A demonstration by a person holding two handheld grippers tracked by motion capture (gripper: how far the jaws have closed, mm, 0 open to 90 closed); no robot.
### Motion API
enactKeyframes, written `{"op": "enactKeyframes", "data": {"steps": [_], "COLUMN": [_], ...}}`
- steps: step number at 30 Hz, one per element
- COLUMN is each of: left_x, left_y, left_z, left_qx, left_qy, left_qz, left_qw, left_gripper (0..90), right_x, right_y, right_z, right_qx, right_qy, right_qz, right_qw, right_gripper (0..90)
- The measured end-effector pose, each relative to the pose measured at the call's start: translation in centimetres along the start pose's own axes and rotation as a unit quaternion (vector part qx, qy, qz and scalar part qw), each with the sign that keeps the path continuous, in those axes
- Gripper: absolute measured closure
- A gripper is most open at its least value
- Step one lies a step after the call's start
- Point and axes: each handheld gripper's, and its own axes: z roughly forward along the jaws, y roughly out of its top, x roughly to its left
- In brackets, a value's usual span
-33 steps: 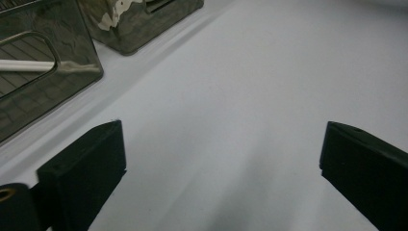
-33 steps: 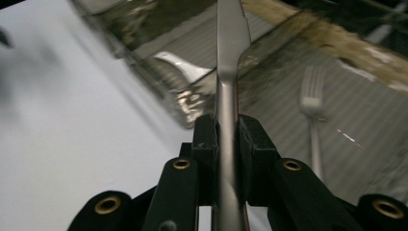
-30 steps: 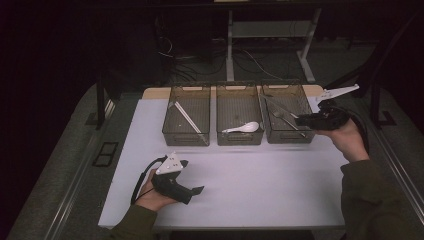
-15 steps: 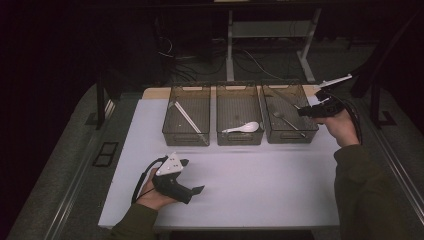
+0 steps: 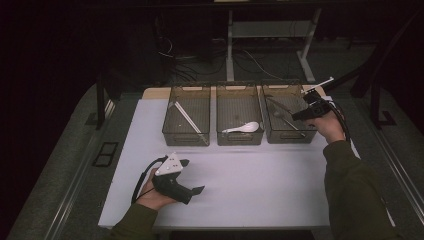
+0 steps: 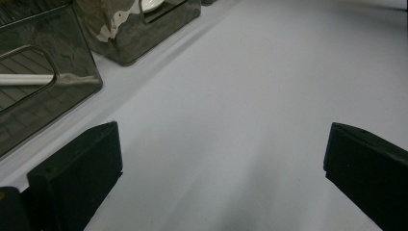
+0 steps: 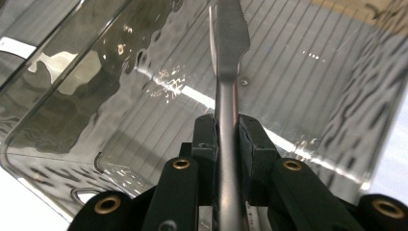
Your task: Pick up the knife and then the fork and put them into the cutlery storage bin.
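My right gripper (image 7: 227,122) is shut on the handle of a metal table knife (image 7: 230,38), whose blade points away into the right clear bin (image 7: 96,96). From above, the right gripper (image 5: 300,116) hovers over the right-hand edge of that bin (image 5: 290,136), where other metal cutlery (image 5: 281,116) lies. Resting on the white table (image 5: 260,190) near its front left, my left gripper (image 5: 192,176) stands open. Between its jaws, the left gripper (image 6: 222,139) frames nothing but bare table.
Three clear bins stand in a row at the back of the table. The left bin (image 5: 186,135) holds a white stick (image 5: 186,117), and the middle bin (image 5: 240,137) holds a white spoon (image 5: 244,128). Dark floor, cables and a stand lie beyond.
My right hand has lifted and shifted slightly back and left over the right bin with the knife. The left gripper has stayed in place.
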Motion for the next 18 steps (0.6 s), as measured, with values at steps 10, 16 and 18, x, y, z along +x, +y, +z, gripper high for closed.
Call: {"op": "enactKeyframes", "data": {"steps": [10, 16, 18], "left_x": [0.0, -0.1, -0.1], "left_y": [0.0, 0.0, 0.0], "left_z": [0.1, 0.1, 0.1], "left_qx": [0.002, 0.003, 0.002], "left_qy": [-0.006, -0.007, -0.007], "left_qz": [0.0, 0.001, 0.001], "left_qw": [1.0, 1.0, 1.0], "left_gripper": [0.0, 0.0, 0.0], "right_x": [-0.4, -0.4, -0.4], "right_y": [-0.4, -0.4, -0.3], "right_z": [1.1, 0.8, 0.3], "right_qx": [0.024, 0.006, -0.004], "right_qy": [-0.009, -0.005, 0.003], "right_qz": [0.007, 0.008, 0.009], "right_qw": [0.9996, 0.9999, 0.9999], "right_gripper": [77.8, 71.6, 69.1]}}
